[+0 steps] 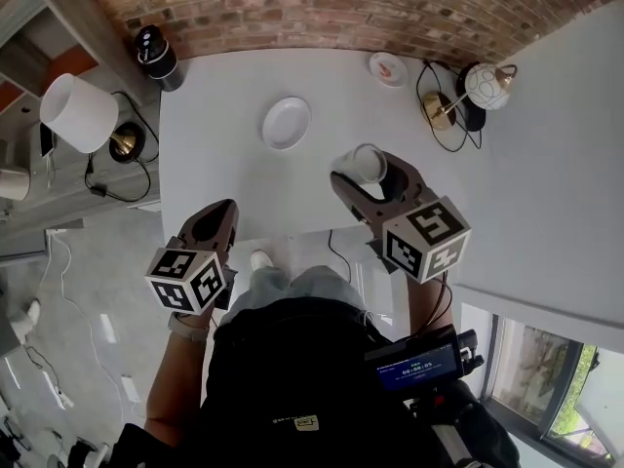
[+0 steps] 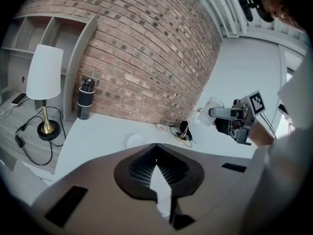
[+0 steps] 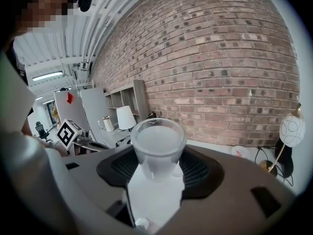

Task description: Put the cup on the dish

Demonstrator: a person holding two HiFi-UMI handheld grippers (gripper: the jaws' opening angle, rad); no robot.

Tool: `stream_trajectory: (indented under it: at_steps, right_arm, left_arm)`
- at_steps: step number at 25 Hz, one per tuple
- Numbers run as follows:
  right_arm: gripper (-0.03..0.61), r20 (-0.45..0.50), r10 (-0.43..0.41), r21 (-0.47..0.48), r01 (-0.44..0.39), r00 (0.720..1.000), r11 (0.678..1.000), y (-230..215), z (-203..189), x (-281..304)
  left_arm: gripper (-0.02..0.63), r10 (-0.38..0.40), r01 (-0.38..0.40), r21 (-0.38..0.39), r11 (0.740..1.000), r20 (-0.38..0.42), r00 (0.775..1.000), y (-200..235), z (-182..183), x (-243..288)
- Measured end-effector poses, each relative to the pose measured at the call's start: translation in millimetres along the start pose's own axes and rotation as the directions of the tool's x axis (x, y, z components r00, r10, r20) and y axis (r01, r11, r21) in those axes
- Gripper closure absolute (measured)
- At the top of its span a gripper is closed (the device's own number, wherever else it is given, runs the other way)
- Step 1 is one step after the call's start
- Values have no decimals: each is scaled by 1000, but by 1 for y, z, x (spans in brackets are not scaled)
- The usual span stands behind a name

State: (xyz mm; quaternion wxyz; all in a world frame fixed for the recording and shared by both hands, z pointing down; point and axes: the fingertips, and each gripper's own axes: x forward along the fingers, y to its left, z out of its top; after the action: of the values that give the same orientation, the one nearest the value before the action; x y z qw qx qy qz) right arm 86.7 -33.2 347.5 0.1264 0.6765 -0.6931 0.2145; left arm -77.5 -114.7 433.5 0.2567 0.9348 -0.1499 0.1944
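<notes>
The right gripper (image 1: 369,181) clamps the white cup (image 1: 362,163) by its side wall below the rim, aloft over the table (image 1: 219,164) and apart from the white dish (image 1: 286,123). We judge the cup light, stiff and smooth, perhaps slippery. Its long axis stands upright, mouth up. The left gripper (image 1: 218,220) hangs closed and empty.

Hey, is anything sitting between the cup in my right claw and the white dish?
Nothing visible. The right claw holds the cup over the table, and only bare table lies between it and the dish. The left claw hangs well aside.
</notes>
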Motion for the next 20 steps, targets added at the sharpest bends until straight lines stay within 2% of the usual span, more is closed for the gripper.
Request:
stream_trajectory:
  at_steps: [8, 20]
  right_arm:
    - [316, -19, 31, -22, -31, 999, 999, -5, 12, 24]
    - [316, -59, 120, -91, -125, 991, 988, -33, 26, 65]
  left_arm:
    - [609, 42, -41, -27, 999, 13, 999, 16, 9, -4]
    - [609, 155, -150, -91, 984, 53, 986, 22, 19, 3]
